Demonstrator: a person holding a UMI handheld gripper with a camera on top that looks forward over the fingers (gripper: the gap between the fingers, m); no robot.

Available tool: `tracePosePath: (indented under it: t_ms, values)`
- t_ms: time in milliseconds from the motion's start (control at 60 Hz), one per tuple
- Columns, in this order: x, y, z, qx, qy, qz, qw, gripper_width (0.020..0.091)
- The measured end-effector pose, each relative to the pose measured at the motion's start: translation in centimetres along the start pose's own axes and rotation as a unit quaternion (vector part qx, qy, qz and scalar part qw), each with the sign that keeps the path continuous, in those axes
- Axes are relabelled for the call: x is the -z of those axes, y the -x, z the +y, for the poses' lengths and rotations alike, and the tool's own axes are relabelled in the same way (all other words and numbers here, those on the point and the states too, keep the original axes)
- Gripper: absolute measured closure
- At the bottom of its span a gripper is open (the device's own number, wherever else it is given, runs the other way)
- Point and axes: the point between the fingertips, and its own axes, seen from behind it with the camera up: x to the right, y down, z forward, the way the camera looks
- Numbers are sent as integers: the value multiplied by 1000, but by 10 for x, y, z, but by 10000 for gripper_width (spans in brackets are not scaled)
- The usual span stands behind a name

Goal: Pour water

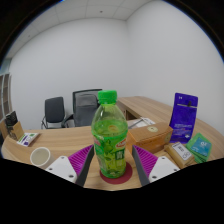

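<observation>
A clear plastic bottle (111, 140) with a green cap, a green label and greenish liquid stands upright on a dark red round coaster (119, 180) on the wooden table (60, 143). My gripper (113, 152) is open, and the bottle stands between its fingers. The purple pads (83, 159) flank the bottle's lower half, and a small gap shows at the right side. A white paper cup (40, 156) stands on the table to the left, beyond the left finger.
A tall purple box (184, 115) stands at the right, with a green-and-blue packet (199, 147) and a small carton (180, 155) in front of it. Two office chairs (57, 110) stand behind the table. Small items lie at the far left (22, 136).
</observation>
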Motion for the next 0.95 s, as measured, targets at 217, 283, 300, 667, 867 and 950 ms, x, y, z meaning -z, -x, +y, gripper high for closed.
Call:
tracePosePath:
  t_ms: [217, 283, 300, 667, 867, 950]
  values:
    - [94, -3, 29, 12, 81, 0, 997, 286]
    - [125, 1, 27, 21, 108, -12, 994, 289]
    - [133, 2, 25, 24, 113, -14, 993, 286]
    - [233, 38, -41, 25, 117, -59, 991, 288]
    - [240, 47, -66, 35, 98, -69, 992, 287]
    - [241, 50, -73, 42, 89, -71, 993, 286]
